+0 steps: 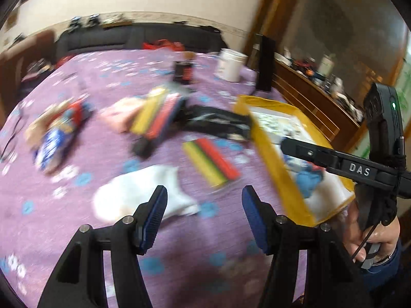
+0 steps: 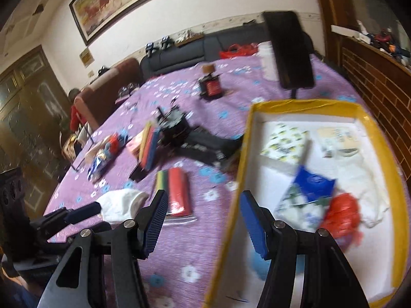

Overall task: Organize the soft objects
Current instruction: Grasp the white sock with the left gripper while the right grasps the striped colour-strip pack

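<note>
A purple flowered cloth (image 2: 179, 264) is covering the table, with a dark sofa (image 2: 195, 48) and a framed painting (image 2: 123, 2) sitting behind it along the wall. The yellow box (image 2: 232, 213) is serving as the landmark: inside it, a blue packet (image 2: 314, 183) and a red bundle (image 2: 340, 217) are lying on white cloths. Just left of the box a striped red-and-yellow pack (image 1: 210, 164) is lying flat, and further left a white sock (image 1: 133, 195) is resting crumpled. The left gripper (image 1: 204, 209) is hovering open and empty near the sock; the right gripper (image 2: 204, 214) is hanging open and empty over the box's left wall.
</note>
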Demonstrator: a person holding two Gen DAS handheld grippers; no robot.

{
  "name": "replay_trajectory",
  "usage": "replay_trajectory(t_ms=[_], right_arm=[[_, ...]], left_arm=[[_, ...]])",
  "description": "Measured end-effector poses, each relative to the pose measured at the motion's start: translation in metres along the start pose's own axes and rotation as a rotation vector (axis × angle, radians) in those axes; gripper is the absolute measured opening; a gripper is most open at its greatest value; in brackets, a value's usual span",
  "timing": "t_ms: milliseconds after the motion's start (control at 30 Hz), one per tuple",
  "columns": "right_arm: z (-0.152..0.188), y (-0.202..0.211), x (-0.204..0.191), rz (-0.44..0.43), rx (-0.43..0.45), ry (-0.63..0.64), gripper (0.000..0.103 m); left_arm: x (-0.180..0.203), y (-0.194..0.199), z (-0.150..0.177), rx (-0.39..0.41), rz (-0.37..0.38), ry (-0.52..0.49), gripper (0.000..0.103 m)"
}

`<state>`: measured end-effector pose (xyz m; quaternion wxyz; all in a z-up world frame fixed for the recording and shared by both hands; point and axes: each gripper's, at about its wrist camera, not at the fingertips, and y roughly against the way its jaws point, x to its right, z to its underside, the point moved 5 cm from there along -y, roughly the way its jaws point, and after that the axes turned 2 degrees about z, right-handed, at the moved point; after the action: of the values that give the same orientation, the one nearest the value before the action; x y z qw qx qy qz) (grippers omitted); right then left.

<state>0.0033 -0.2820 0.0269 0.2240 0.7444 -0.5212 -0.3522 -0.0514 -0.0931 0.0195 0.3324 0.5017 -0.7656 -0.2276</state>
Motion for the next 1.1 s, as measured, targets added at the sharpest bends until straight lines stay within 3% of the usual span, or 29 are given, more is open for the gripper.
replay_trajectory(t_ms=[233, 333, 500, 667, 700, 733, 767, 867, 967, 1100], right_arm=[[0.012, -0.035, -0.04, 0.007, -0.085, 0.073, 0.066], [0.013, -0.049, -0.051, 0.043, -0.113, 0.105, 0.072], [0.011, -0.072, -0.052, 0.104, -0.14, 0.105, 0.072], [0.006, -0.072, -0.039, 0.127, -0.126, 0.042, 0.072], [0.006, -0.071, -0.037, 0.128, -0.123, 0.037, 0.072], [0.006, -0.069, -0.035, 0.126, -0.121, 0.033, 0.072], [0.006, -0.068, -0.034, 0.122, -0.12, 0.029, 0.072], [0.006, -0.069, -0.035, 0.103, -0.127, 0.04, 0.073], [0.007, -0.075, -0.041, 0.092, -0.139, 0.058, 0.075], [0.005, -0.089, -0.05, 0.108, -0.151, 0.099, 0.075]], left_arm=[[-0.064, 0.007, 0.018, -0.001, -0.06, 0.13, 0.062], [-0.075, 0.003, 0.021, -0.015, -0.068, 0.164, 0.076], [-0.069, -0.011, 0.013, -0.05, -0.11, 0.117, 0.089], [-0.054, -0.036, 0.004, -0.094, -0.145, 0.061, 0.089], [-0.051, -0.04, 0.003, -0.096, -0.162, 0.047, 0.075], [-0.05, -0.043, 0.004, -0.091, -0.184, 0.031, 0.046], [-0.049, -0.047, 0.005, -0.105, -0.196, 0.02, 0.035], [-0.053, -0.043, 0.007, -0.076, -0.195, 0.022, 0.019], [-0.067, -0.031, 0.008, -0.05, -0.177, 0.061, 0.016], [-0.096, -0.017, 0.005, -0.014, -0.227, 0.103, 0.016]])
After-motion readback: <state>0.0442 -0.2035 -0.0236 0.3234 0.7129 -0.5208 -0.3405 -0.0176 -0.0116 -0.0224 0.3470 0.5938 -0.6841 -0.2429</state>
